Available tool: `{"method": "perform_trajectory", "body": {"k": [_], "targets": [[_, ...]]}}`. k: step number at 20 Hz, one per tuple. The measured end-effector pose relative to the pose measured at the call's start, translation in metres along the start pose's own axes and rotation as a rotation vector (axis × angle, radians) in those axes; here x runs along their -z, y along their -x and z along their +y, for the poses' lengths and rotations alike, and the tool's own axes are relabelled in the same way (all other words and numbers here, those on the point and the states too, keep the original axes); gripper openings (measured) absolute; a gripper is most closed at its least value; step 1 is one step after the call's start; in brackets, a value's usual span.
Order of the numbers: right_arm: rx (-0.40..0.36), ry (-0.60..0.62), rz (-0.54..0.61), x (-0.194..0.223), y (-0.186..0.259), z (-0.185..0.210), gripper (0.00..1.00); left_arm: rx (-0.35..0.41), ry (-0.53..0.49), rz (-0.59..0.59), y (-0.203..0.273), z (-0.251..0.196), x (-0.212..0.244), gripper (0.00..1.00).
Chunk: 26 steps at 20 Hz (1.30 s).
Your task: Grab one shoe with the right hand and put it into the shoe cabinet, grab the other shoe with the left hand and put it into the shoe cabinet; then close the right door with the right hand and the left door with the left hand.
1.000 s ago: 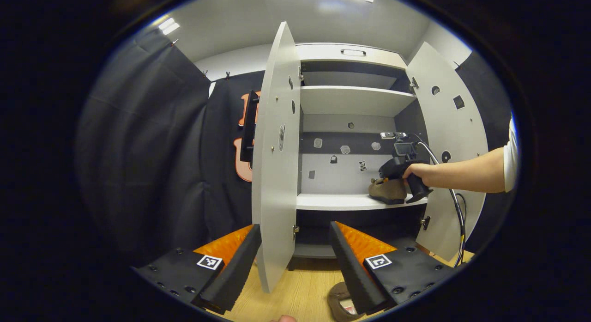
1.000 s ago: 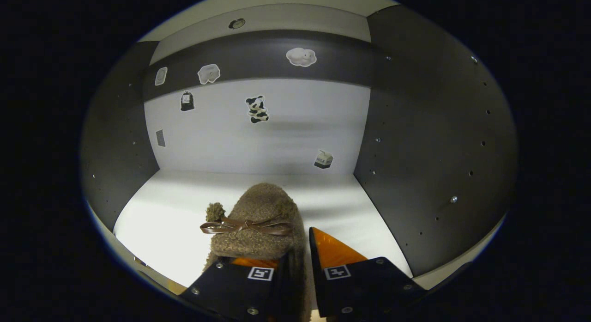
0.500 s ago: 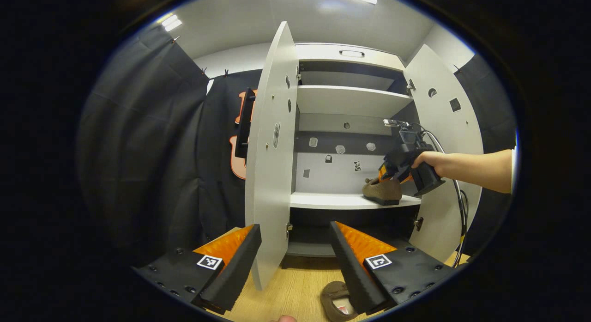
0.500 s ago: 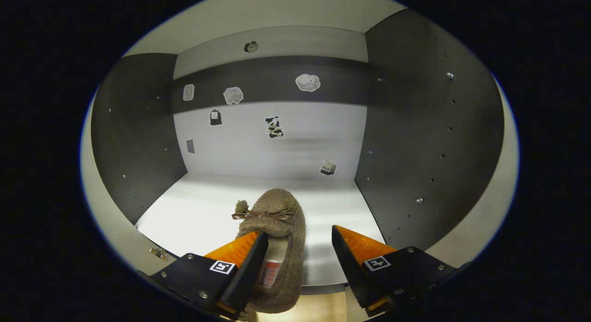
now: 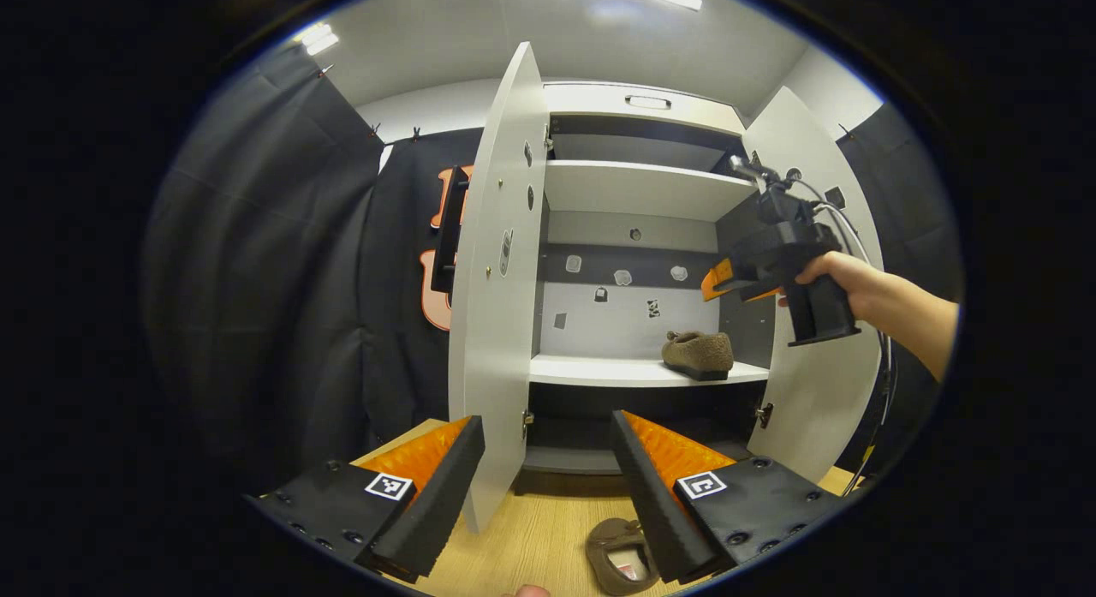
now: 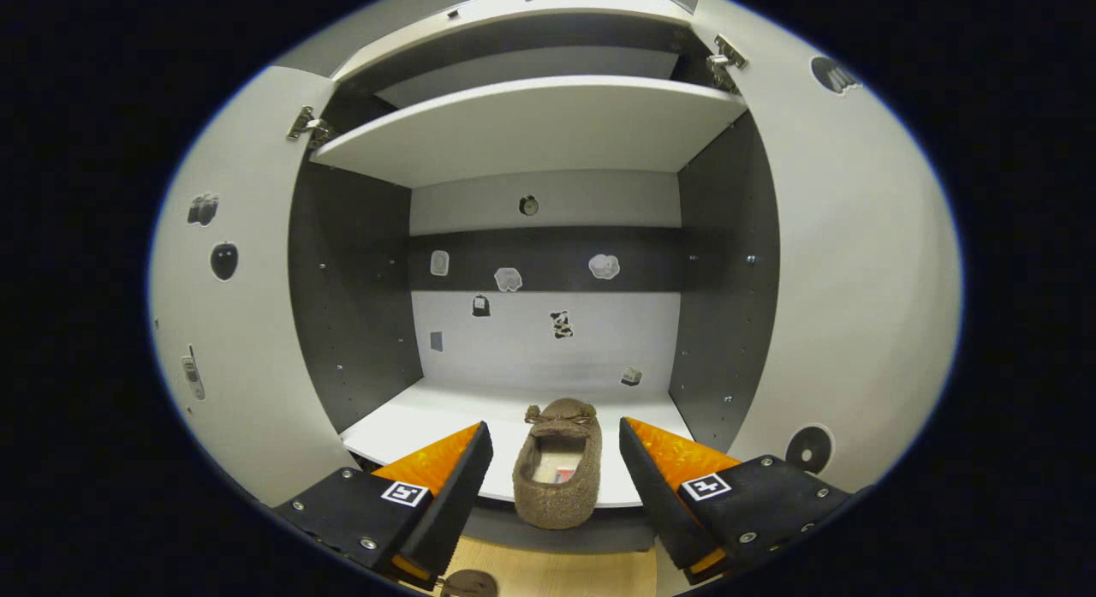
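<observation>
Right gripper, fingers spread apart and holding nothing, hangs in front of the shoe cabinet; one brown shoe lies on the middle shelf, heel at the front edge, framed between the fingers but apart from them. Left gripper, likewise spread and empty, hangs above the wooden floor; the second shoe lies just beside its right finger. The left door stands edge-on between this gripper and the shelf; the right door is also open.
</observation>
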State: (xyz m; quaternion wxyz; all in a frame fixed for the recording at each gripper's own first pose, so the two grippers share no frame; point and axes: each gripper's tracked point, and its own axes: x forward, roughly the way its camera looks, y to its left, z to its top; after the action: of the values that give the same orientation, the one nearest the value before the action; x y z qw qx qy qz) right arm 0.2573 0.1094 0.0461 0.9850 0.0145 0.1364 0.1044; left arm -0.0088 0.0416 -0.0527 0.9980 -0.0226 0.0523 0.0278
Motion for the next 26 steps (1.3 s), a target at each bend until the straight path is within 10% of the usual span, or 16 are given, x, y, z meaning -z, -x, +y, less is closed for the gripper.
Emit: {"method": "perform_trajectory", "body": {"k": [11,17,26], "targets": [[0.018,0.020,-0.186,0.050,0.140,0.002,0.92,0.043,0.021,0.121,0.004,-0.012,0.048,0.97],[0.032,0.012,-0.225,0.103,0.200,-0.004,0.92,0.214,0.098,0.411,0.010,-0.063,0.154,0.97],[0.073,0.025,-0.166,0.148,0.241,-0.023,0.92,0.192,0.064,0.721,-0.005,-0.060,0.294,0.98]]}}
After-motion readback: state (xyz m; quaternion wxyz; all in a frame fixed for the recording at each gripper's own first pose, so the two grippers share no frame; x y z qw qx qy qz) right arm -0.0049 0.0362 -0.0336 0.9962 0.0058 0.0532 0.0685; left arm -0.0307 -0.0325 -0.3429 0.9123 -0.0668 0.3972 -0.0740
